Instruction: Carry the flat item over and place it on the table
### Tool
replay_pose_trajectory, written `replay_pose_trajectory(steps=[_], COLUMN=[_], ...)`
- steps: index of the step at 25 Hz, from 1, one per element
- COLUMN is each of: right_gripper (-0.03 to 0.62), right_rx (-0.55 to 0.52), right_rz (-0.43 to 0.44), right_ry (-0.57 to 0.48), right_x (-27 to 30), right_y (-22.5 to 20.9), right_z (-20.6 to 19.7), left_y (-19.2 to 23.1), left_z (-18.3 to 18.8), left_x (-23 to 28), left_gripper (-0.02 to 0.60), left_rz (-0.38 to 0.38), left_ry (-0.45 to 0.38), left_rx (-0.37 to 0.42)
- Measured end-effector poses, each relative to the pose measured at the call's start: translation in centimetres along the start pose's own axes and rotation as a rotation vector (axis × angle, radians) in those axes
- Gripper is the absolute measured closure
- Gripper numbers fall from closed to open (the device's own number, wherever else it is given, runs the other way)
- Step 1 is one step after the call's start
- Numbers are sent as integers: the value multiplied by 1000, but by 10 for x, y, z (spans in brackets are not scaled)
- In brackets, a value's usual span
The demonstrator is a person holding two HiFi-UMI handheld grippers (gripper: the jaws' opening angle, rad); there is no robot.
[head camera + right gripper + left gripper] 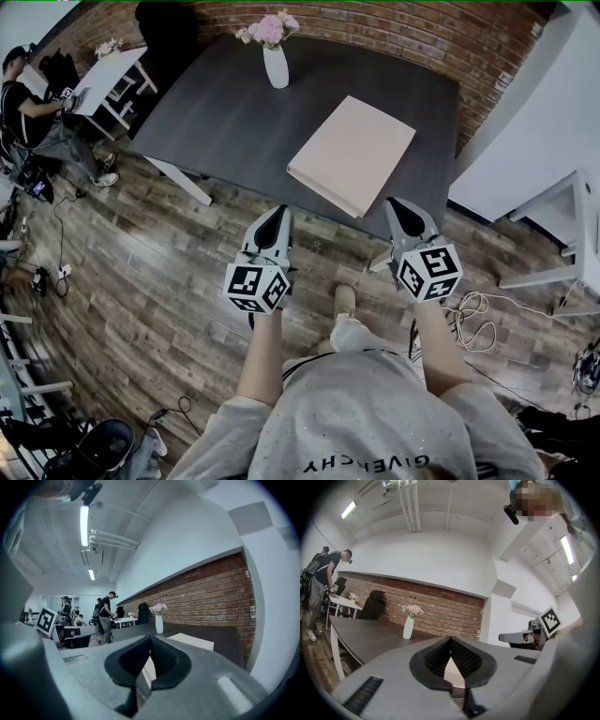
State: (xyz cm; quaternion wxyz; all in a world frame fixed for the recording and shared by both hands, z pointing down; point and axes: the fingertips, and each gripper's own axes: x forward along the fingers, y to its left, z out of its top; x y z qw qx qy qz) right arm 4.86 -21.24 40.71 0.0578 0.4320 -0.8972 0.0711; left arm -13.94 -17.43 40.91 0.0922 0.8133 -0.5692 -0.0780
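Note:
The flat item, a beige board (354, 150), lies on the dark table (216, 112) with its near corner over the table's front edge. It also shows past the jaws in the right gripper view (192, 641) and through the jaw gap in the left gripper view (452, 672). My left gripper (277, 214) is shut and holds nothing, hanging over the floor just short of the table's edge. My right gripper (398, 204) is likewise shut and empty, just below the board's right corner. In both gripper views the fingertips meet, at the left gripper (450, 639) and the right gripper (150, 638).
A white vase of pink flowers (276, 66) stands at the table's far side, against the brick wall (394, 28). A person (28, 103) sits at a small white table at the far left. A white desk (562, 234) and floor cables (473, 314) lie to the right.

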Motion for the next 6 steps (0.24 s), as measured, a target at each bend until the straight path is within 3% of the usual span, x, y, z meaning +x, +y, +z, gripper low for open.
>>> replay_pose_trajectory(steps=[6], right_gripper=[594], right_rx=[7], right_rz=[4], right_ry=[2], right_x=[0], right_y=[3], right_z=[-3], left_y=[4], left_z=[2], left_x=[-6], left_gripper=[583], left_rz=[14], left_ry=[-7], left_rx=[-4])
